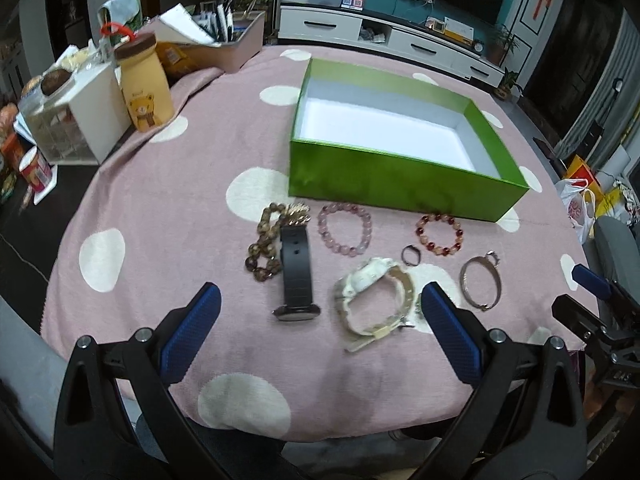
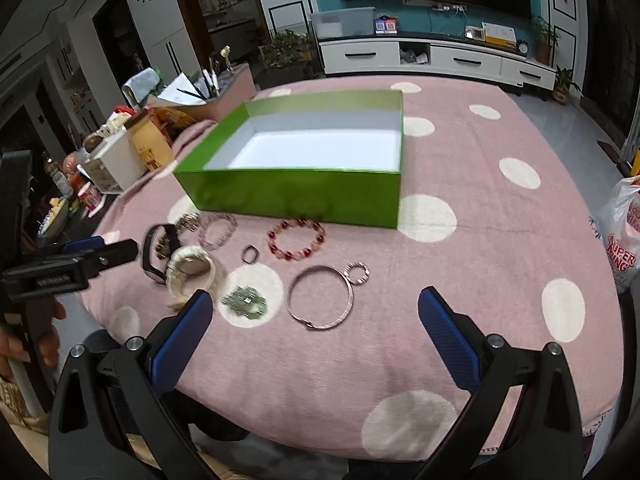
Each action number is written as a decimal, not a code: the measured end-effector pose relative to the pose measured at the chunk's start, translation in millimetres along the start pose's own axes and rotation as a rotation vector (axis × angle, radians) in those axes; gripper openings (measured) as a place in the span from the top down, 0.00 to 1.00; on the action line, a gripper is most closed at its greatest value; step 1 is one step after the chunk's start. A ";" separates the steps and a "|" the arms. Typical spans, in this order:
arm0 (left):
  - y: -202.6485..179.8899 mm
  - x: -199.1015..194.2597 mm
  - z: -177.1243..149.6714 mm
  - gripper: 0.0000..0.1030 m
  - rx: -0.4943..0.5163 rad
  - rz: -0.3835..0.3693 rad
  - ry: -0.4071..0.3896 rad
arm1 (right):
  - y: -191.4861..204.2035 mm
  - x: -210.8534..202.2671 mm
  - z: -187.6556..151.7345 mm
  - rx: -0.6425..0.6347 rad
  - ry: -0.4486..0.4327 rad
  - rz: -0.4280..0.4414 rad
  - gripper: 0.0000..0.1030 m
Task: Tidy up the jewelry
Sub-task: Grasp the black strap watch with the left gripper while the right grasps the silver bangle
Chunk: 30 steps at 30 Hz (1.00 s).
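Across the frame's middle, beaded bracelets, watches and a bangle lay before an empty green box; both grippers' fingers stood wide

Dim indoor light is falling from above; glare is whitening the box floor; fisheye edges are bending, darkening.

Green brooch — blurred — detail unreadable.

both tongs agape, empty
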State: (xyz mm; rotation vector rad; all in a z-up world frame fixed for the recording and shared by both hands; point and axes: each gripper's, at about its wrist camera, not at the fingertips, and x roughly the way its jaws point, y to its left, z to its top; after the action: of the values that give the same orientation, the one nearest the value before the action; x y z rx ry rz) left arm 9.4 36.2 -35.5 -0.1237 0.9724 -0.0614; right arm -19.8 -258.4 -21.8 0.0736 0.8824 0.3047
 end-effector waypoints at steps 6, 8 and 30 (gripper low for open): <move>13.3 18.5 -9.2 0.09 -0.037 -0.001 0.022 | -15.5 25.7 -11.5 0.048 0.048 -0.002 0.23; 11.4 24.7 -9.5 0.15 -0.040 -0.004 0.040 | -17.7 32.5 -11.7 0.053 0.054 -0.004 0.30; -25.0 30.6 -19.7 0.51 0.124 0.003 -0.003 | -8.2 75.0 -10.3 -0.043 0.101 -0.083 0.68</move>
State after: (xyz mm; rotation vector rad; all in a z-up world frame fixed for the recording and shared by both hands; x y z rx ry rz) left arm 10.3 6.6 -68.2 -0.0087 0.9630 -0.1181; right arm 18.8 -244.9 -86.0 -0.0184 0.9755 0.2517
